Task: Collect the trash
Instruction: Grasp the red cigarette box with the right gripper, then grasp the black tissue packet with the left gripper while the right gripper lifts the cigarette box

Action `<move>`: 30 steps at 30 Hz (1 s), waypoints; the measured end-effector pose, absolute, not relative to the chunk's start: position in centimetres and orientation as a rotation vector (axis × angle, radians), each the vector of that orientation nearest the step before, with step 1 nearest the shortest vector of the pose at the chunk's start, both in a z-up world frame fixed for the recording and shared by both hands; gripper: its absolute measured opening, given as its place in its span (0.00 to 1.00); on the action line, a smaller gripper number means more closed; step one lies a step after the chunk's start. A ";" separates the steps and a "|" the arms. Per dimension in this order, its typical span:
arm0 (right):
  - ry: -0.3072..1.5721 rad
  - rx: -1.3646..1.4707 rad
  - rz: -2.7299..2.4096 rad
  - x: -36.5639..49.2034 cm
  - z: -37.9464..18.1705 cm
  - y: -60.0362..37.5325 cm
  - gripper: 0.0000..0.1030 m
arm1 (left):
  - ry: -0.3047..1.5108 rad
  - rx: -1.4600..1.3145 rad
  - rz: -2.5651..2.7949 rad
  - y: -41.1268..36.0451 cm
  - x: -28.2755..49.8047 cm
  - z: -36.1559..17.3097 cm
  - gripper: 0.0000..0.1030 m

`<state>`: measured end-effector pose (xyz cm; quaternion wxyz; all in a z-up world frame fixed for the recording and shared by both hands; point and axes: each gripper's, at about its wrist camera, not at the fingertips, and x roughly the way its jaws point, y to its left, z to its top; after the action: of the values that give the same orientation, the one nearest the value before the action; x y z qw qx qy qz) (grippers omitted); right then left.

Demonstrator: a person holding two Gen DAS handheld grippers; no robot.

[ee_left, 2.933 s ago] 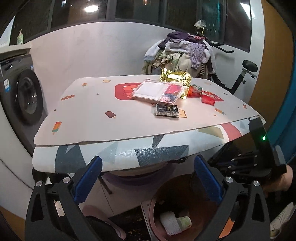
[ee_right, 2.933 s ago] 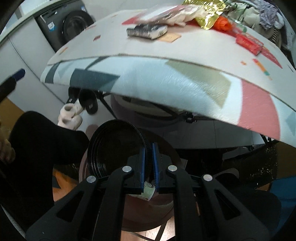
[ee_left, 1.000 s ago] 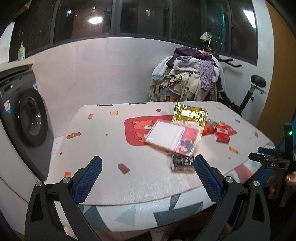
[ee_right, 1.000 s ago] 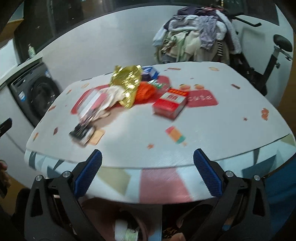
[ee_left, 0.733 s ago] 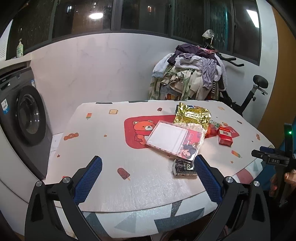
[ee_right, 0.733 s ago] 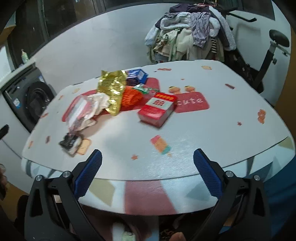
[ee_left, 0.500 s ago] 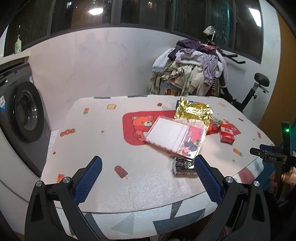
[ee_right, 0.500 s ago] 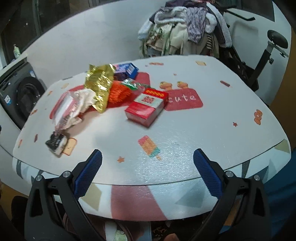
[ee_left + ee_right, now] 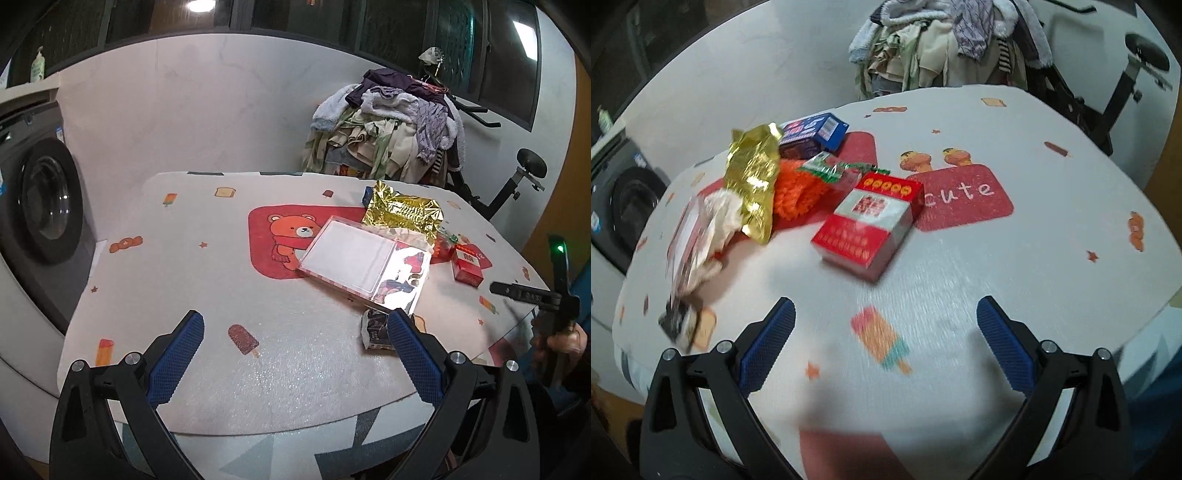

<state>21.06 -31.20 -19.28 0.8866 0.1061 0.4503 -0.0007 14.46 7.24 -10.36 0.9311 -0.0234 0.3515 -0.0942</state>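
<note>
Trash lies on the printed table cloth (image 9: 207,280). A clear plastic package (image 9: 364,264), a gold foil bag (image 9: 404,214), a red box (image 9: 467,264) and a small dark wrapper (image 9: 375,330) show in the left wrist view. My left gripper (image 9: 295,332) is open over the near edge, its right finger beside the dark wrapper. My right gripper (image 9: 884,321) is open and empty, just short of the red box (image 9: 868,225). Behind that box lie the gold foil bag (image 9: 753,184), an orange fluffy piece (image 9: 798,192), a green wrapper (image 9: 831,171) and a blue box (image 9: 812,134).
A washing machine (image 9: 40,206) stands left of the table. Behind the table, a clothes pile (image 9: 388,133) hangs on an exercise bike (image 9: 517,184). A hand (image 9: 565,339) holds the other gripper at the table's right edge.
Both grippers have risen from below the table edge to above the table top. The right gripper, earlier shut on a black round rim, is open and has moved closer to the red box.
</note>
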 end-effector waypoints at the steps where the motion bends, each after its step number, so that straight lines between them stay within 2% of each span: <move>1: 0.939 0.227 -0.005 21.6 -19.4 -31.2 0.93 | 0.725 -0.056 -0.196 7.2 14.7 -10.6 0.94; 3: 0.950 0.241 -0.019 23.2 -19.7 -31.0 0.87 | 0.738 -0.072 -0.203 7.2 15.3 -11.0 0.94; 12: 1.000 0.238 -0.108 29.6 -20.9 -29.4 0.86 | 0.796 -0.157 -0.246 6.0 17.1 -12.6 0.93; 13: 1.015 0.207 -0.130 30.2 -21.2 -29.0 0.85 | 0.801 -0.171 -0.248 5.9 17.4 -12.7 0.92; 15: 1.039 0.093 -0.180 30.8 -21.6 -28.0 0.73 | 0.807 -0.170 -0.256 5.6 17.7 -12.8 0.91; 18: 1.013 0.055 -0.122 30.1 -21.5 -27.2 0.64 | 0.814 -0.134 -0.279 4.5 18.0 -13.0 0.91; 20: 1.000 0.047 -0.093 29.4 -21.4 -27.0 0.61 | 0.820 -0.098 -0.298 3.4 18.2 -13.2 0.91; 30: 0.940 0.161 -0.001 24.0 -19.7 -28.4 0.59 | 0.866 0.037 -0.368 -1.7 18.9 -15.4 0.89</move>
<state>23.96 -28.36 -19.69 0.8885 0.0777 0.4523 -0.0005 18.94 -1.75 -15.35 0.8913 0.0179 0.4170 -0.1773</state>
